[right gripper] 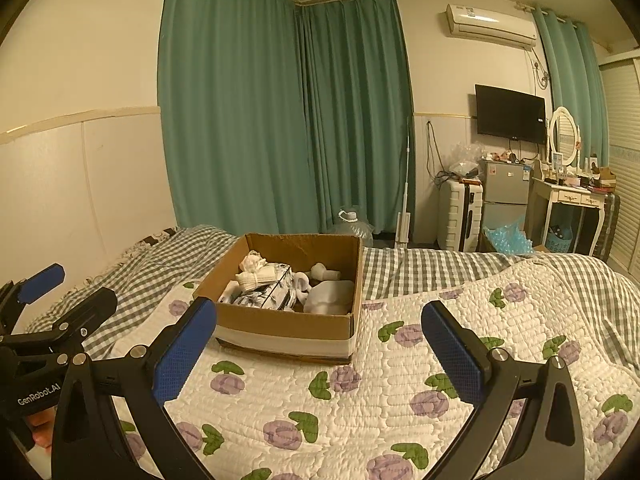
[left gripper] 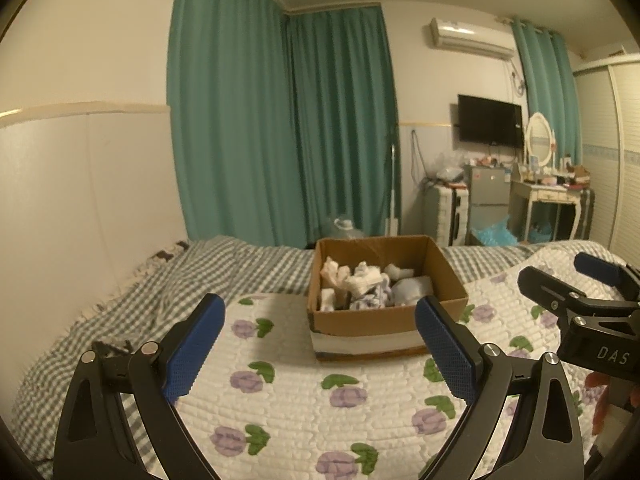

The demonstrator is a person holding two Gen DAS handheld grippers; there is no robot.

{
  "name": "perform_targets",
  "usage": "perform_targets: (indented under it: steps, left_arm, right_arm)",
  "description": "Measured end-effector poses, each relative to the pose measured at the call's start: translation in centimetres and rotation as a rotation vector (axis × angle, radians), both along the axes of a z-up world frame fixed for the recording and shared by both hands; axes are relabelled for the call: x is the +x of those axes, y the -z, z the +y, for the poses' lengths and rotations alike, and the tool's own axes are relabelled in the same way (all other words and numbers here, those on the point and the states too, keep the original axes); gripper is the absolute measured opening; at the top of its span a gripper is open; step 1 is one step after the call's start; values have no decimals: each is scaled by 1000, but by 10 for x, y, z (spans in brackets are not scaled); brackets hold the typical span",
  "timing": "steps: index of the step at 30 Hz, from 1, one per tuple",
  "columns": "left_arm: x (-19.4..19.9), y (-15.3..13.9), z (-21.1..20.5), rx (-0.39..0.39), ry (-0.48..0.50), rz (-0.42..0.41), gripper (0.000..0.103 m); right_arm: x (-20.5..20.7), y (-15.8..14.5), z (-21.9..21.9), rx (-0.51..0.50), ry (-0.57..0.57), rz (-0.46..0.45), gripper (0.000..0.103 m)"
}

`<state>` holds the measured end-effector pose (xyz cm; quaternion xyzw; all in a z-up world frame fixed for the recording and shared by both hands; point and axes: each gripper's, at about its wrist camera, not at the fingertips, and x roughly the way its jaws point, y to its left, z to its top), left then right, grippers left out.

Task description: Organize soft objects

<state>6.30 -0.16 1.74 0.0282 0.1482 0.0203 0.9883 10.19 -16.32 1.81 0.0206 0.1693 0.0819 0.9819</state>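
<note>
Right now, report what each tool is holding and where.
Nothing. The left tool and right tool are both open and empty above the quilt.

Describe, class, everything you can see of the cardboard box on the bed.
The cardboard box is an open-topped, brown corrugated carton with a pale band wrapped round its base. It sits upright on the flower-printed quilt, its far side over the checked bedsheet. Inside lies a jumble of soft white, grey and patterned items, below the rim. Neither the left gripper nor the right gripper touches it; both are open and empty.
</note>
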Motion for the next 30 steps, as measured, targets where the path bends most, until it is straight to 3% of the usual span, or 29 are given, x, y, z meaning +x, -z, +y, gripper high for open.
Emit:
perform_targets:
  steps: [30]
  left_arm:
    - [-1,3,2,10,3,4,98]
  right_arm:
    - [2,6,1,0,-3,11,103]
